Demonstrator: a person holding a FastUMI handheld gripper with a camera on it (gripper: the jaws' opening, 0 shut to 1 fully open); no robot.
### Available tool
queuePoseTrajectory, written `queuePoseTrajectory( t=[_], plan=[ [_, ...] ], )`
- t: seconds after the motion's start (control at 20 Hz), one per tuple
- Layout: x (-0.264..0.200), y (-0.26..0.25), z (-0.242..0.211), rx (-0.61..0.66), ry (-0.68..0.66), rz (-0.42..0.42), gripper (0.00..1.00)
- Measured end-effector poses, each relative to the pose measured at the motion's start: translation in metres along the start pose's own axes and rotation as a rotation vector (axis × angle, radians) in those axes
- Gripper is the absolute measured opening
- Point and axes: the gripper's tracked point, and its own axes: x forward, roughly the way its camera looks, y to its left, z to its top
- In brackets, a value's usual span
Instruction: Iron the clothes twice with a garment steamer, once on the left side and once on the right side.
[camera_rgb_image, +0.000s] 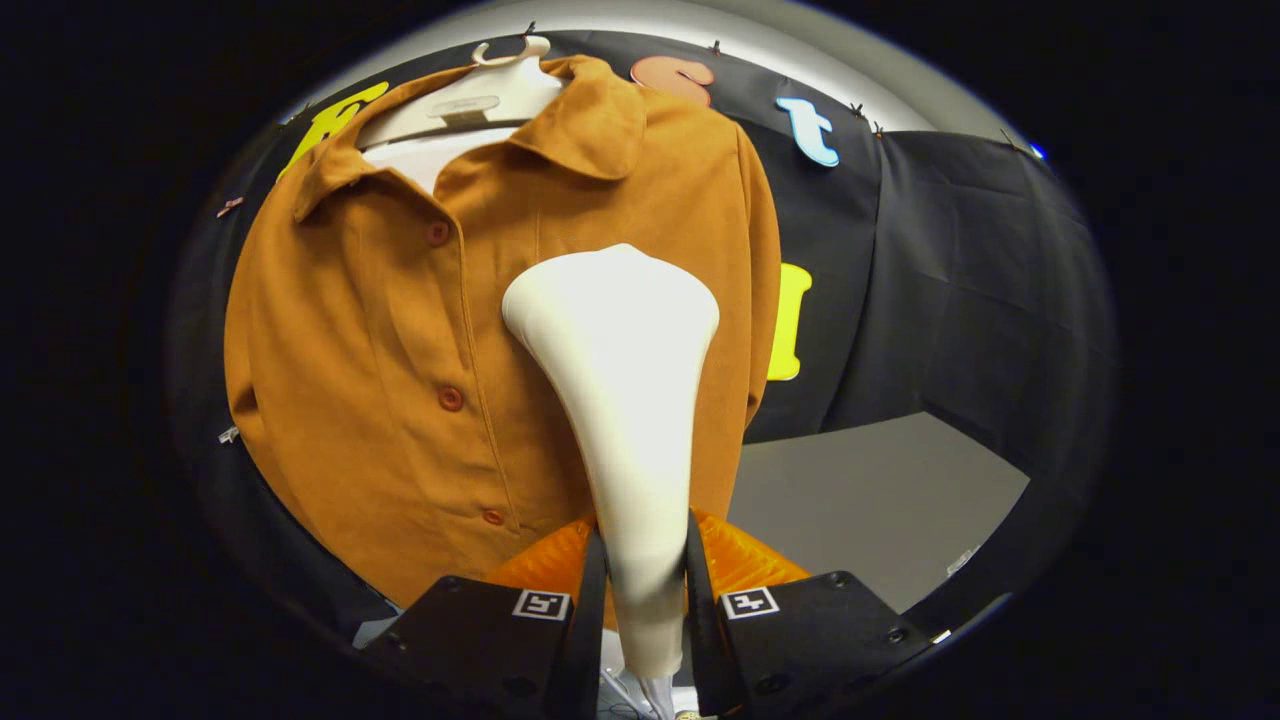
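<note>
Holding the garment steamer (625, 400) by its narrow handle, your tongs (645, 590) are clamped on it, one finger pressed to each side, so the wide head stands upright ahead of the fingers and faces the shirt (400, 350). The shirt, taken here as the landmark, hangs open-collared from a pale hanger (480, 95) against the booth wall (960, 280), its front spread flat so the steam can reach the cloth. The steamer head lies over the shirt's panel to one side of the button row (450, 397), roughly level with the middle button and below the collar (590, 120); whether it touches the fabric cannot be told. Gripping low on the handle keeps the head clear of the fingers and free to travel along the panel. A grey desk (870, 500) surface lies beside and below the shirt's hem. As a judgement, you are placed for a pass down this side; the panel across the buttons awaits its own.
</note>
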Motion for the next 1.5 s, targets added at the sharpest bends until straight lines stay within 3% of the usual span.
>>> queuePoseTrajectory(
  t=[0.65, 1.2, 1.5],
  plan=[
    [0.029, -0.010, -0.097, 0.007, 0.276, 0.013, 0.41],
    [0.016, -0.021, -0.141, 0.055, 0.446, 0.010, 0.41],
    [-0.003, -0.031, -0.074, 0.078, 0.227, -0.042, 0.41]
  ],
)
